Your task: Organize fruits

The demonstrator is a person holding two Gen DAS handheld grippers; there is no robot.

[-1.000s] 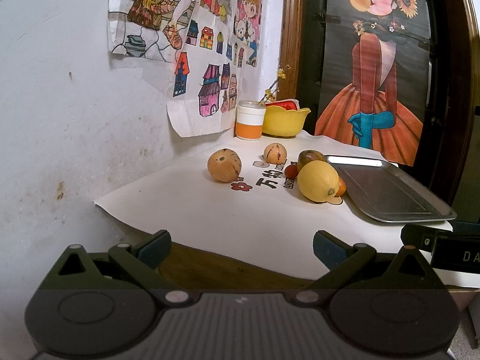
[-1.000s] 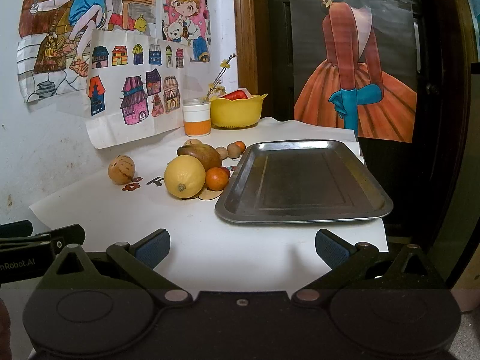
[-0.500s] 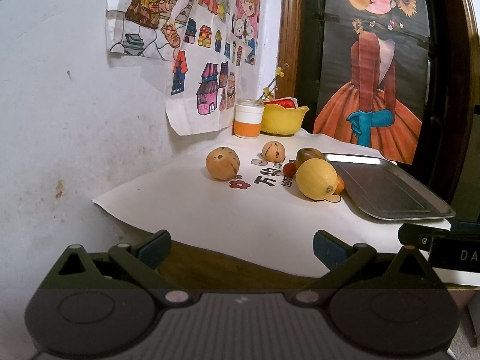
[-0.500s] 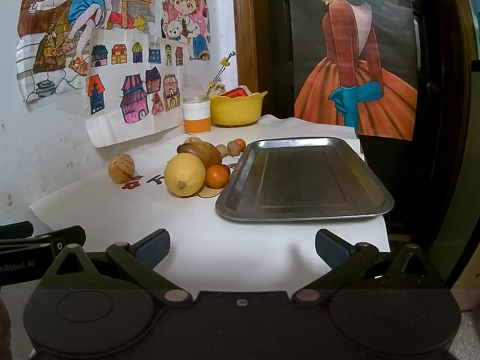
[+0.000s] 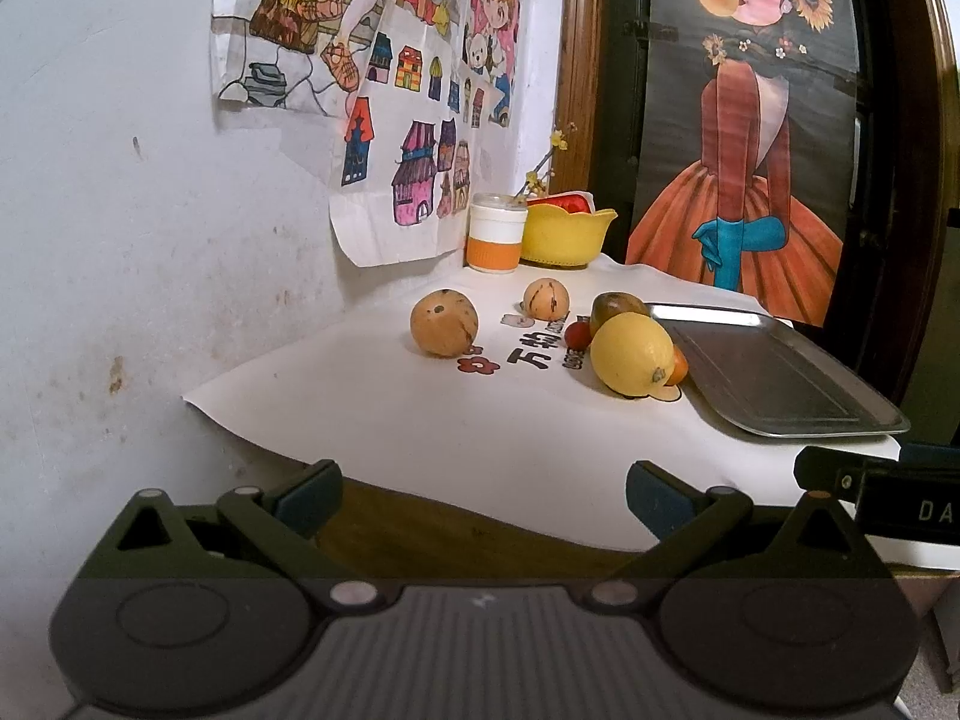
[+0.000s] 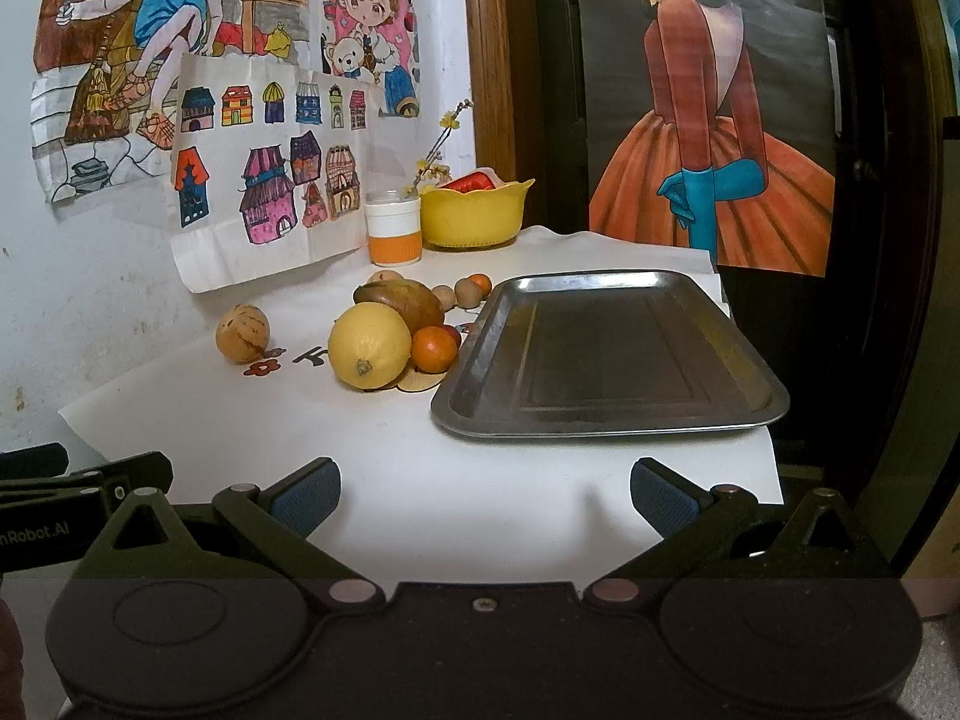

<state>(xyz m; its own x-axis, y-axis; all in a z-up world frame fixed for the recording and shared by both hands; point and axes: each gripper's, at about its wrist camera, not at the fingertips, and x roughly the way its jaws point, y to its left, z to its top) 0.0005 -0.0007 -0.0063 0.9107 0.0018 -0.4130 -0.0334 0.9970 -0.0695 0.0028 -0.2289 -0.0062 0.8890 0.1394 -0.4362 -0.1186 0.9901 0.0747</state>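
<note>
My left gripper (image 5: 483,495) hangs spread and empty over the near edge of the white sheet (image 5: 420,420). At far left a tan fruit (image 6: 242,333) sits alone. Right of it, the lemon (image 6: 369,346) lies in front of a brown mango (image 6: 408,301), touching it, with a small orange (image 6: 433,349) just beside it at its right. A few small round fruits (image 6: 468,291) cluster farther back. The steel tray (image 6: 606,354) sits right of the pile, nothing in it. My right gripper (image 6: 485,498) is spread too, holding nothing, near the tray's front edge.
</note>
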